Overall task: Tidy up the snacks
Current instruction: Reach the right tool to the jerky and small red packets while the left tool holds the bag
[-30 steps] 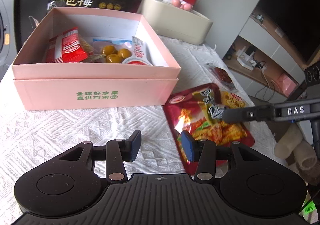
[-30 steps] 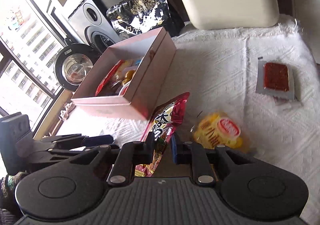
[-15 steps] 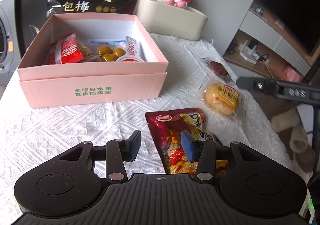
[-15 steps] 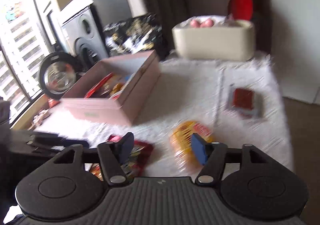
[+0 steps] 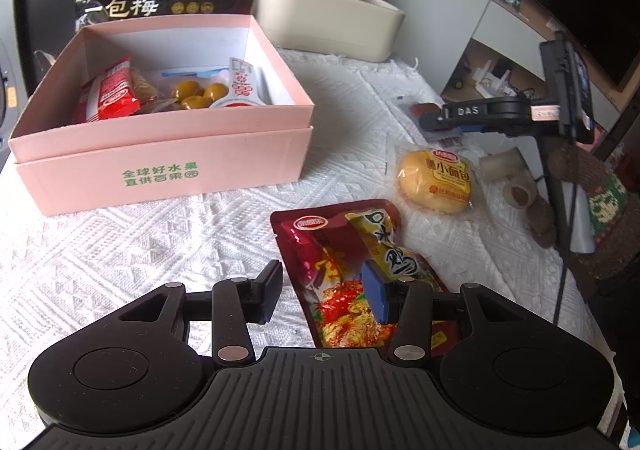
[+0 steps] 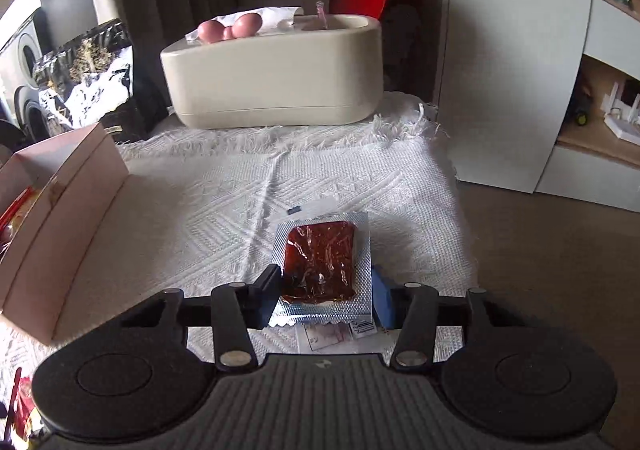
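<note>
While the left gripper [image 5: 322, 292] hangs with its jaws parted and nothing pressed between them, the red snack bag [image 5: 348, 270] lies flat on the white cloth of the desk [image 5: 120, 250], partly between the fingers and partly under the right-hand one. Ahead and to the left of this gripper stands the pink box [image 5: 168, 154], already holding several snacks; ahead and to the right lies the yellow bun packet [image 5: 436, 180].

Risk one: the right finger sits over the bag's face, not beside its edge. Closing from here would likely pinch a fold of film or slide off.

The right gripper [image 6: 324, 296] has just been closing, with the silver-edged packet of dark red jerky [image 6: 320, 262] between its jaws. Both pads stand just at the packet's sides; firm contact cannot be confirmed, so it is recorded as not yet gripping.

Risk two: the packet is thin, flat and glossy. A side squeeze may buckle it or catch the cloth beneath.

Risk three: a smaller paper slip [image 6: 336, 334] lies under the packet's near edge and may be dragged along.
</note>
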Demonstrator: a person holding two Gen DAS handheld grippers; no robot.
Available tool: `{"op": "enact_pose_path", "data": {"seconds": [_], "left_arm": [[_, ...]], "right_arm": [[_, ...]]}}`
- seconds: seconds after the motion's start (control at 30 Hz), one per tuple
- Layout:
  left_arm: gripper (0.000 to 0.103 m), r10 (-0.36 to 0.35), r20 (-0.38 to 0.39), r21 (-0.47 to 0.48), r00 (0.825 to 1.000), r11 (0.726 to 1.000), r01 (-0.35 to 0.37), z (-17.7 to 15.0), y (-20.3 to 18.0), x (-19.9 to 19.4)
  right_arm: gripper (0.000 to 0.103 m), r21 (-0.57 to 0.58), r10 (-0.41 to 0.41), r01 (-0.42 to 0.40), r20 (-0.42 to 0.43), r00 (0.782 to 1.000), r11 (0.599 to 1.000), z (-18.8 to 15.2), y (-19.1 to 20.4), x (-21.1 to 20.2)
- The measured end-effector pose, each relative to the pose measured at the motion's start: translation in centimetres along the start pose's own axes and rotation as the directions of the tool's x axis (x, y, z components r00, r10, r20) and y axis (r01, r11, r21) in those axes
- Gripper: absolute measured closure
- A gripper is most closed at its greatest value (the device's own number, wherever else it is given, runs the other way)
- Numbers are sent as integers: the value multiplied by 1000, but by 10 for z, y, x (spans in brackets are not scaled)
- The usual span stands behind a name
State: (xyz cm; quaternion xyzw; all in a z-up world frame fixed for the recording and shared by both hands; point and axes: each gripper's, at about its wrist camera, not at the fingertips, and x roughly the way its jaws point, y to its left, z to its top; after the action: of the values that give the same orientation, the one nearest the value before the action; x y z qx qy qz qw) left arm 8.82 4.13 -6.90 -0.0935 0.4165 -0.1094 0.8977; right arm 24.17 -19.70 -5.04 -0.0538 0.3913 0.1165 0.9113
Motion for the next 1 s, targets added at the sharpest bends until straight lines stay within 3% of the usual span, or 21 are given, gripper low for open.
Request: {"op": "enact_pose_path", "data": {"seconds": [0.27, 0.53, 0.63, 0.87, 0.93, 1.0], "left_arm": [[54, -38, 18, 24, 999, 999, 37, 10, -8, 16], [54, -7, 57, 96, 998, 995, 2, 17, -24, 10], [54, 2, 64, 141, 998, 990, -11, 11, -34, -2], [54, 27, 69, 209, 997, 977, -41, -1, -50, -15], [54, 47, 57, 180, 997, 982, -56, 2, -44, -8], [54, 71, 45, 140, 996, 987, -76, 3, -36, 0]], "right_arm": [[56, -48, 51, -50, 21, 998, 998, -52, 7, -78], [56, -64, 12, -9, 50, 999, 998, -102, 13, -125], [56, -53, 101, -98, 66, 993, 994, -108, 17, -138], [57, -179, 294, -283, 36, 955, 942, -127, 45, -157], [57, -192, 310, -302, 13, 951, 934, -131, 52, -152], [57, -206, 273, -270, -12, 962, 941, -132, 60, -141]]}}
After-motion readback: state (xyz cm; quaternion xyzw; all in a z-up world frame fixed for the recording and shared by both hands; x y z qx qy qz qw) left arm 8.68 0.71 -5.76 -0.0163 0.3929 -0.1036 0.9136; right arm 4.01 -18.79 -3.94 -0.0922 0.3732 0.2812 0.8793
